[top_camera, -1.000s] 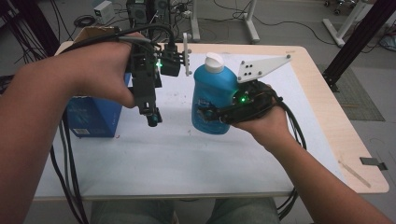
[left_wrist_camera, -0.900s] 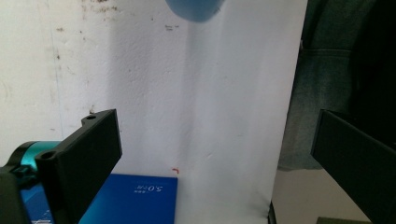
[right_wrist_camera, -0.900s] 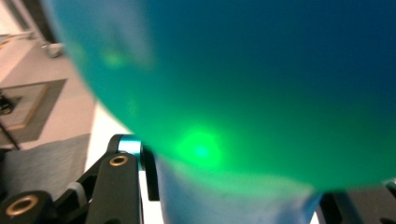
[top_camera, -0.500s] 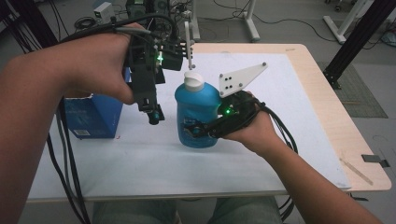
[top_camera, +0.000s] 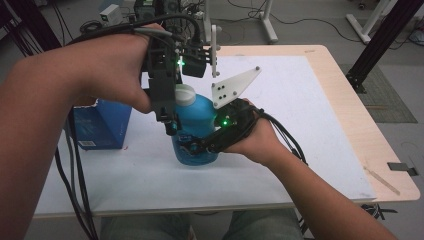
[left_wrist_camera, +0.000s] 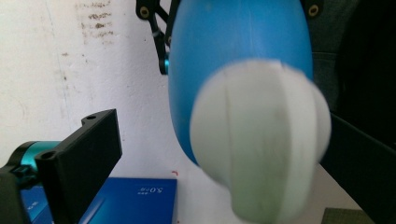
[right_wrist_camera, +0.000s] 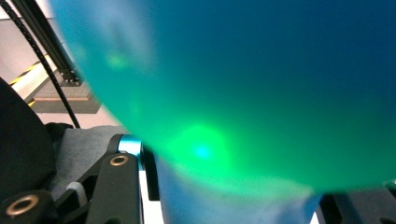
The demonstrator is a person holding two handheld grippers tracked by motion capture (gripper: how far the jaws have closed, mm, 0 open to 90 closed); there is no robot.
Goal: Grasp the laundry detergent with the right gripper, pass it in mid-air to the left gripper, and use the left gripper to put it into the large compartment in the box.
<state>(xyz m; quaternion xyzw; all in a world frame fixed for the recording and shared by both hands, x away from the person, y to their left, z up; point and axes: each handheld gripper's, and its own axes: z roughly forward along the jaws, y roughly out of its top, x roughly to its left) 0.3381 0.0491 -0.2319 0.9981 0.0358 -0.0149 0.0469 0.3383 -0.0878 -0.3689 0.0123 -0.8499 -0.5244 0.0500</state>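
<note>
Blue box [top_camera: 102, 125] outside the left gripper's [top_camera: 167, 107] left jaw, standing on the table [top_camera: 310, 115], untouched; left gripper held above the blue bottle [top_camera: 200, 125], jaws wide apart, one on each side of the white cap [top_camera: 184, 94] and apart from it — poised, by the look of it, to close on the cap and twist. Between the right gripper's [top_camera: 200, 145] jaws, the bottle's lower body, clamped; probably held steady so the cap can be worked.

From the left gripper view, the gap either side of the cap [left_wrist_camera: 259, 140] plain to see — hard to judge in the high view; from the right gripper view, only the bottle's wall [right_wrist_camera: 261, 84] pressed close, nothing of the cap.
</note>
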